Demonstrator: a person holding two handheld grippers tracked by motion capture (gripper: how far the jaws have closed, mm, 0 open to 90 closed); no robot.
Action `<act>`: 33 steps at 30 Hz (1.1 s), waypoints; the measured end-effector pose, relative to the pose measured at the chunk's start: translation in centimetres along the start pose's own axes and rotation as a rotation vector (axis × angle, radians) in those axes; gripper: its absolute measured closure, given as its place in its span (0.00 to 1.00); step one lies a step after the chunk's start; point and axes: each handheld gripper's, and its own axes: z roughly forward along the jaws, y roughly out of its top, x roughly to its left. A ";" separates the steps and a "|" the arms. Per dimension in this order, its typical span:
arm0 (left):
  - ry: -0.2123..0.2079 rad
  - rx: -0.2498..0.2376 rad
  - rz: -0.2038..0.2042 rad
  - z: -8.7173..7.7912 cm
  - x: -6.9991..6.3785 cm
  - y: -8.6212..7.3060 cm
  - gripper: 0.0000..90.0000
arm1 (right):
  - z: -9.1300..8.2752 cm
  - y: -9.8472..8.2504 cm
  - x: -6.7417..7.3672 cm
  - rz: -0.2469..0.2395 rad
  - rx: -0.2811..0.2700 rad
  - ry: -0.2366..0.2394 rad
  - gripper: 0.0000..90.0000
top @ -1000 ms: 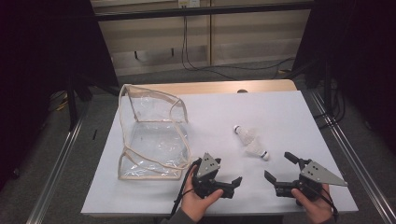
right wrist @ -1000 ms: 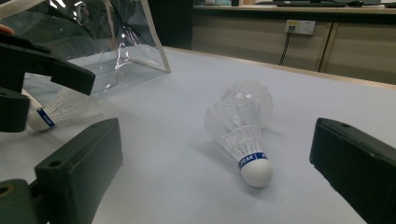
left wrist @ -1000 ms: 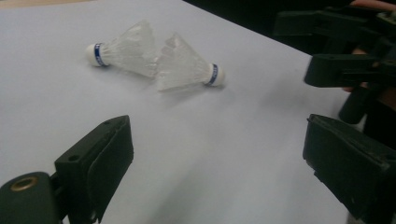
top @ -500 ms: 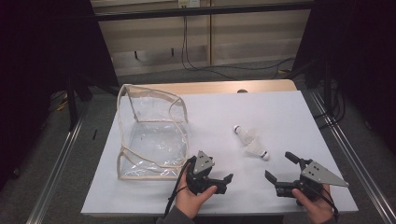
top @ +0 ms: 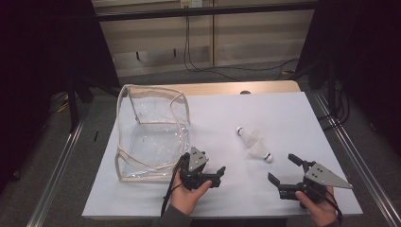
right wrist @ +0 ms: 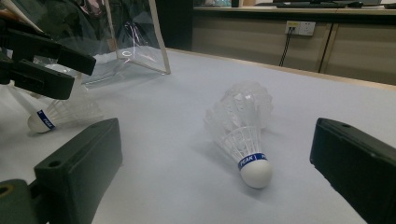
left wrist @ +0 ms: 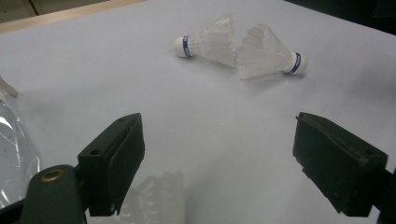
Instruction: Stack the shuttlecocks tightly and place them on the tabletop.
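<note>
Two white shuttlecocks (top: pixel 253 144) with blue-banded cork tips lie skirt to skirt on the white table, seen ahead in the left gripper view as a far shuttlecock (left wrist: pixel 210 42) and a near shuttlecock (left wrist: pixel 266 58). A third shuttlecock (right wrist: pixel 60 114) lies on the table under my left gripper (right wrist: pixel 42 60), its skirt (left wrist: pixel 159 196) beside the left jaw. My left gripper (top: pixel 215 175) is open, with nothing between its jaws. My right gripper (top: pixel 281 168) is open too, facing the pair's nearest shuttlecock (right wrist: pixel 245 135) from a short distance.
A clear plastic bag (top: pixel 151 132) with beige piping stands open at the table's left, just behind my left gripper. The white table sheet (top: pixel 293 113) stretches to a wooden strip at the far edge. Metal rails run along both sides.
My left gripper has shifted slightly left and turned a little. The right gripper and the pair of shuttlecocks have not moved.
</note>
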 end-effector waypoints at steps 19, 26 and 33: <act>0.083 0.167 0.058 -0.5 -0.4 -0.6 0.53 | 0.0 0.0 0.0 -0.006 0.003 0.006 0.02; 0.055 0.191 0.064 -0.9 -0.3 -0.7 0.94 | 0.0 0.0 0.1 -0.009 0.005 0.004 0.02; 0.009 0.164 0.033 -0.8 -1.1 -0.5 0.97 | 0.0 0.0 0.1 -0.010 0.007 0.003 0.02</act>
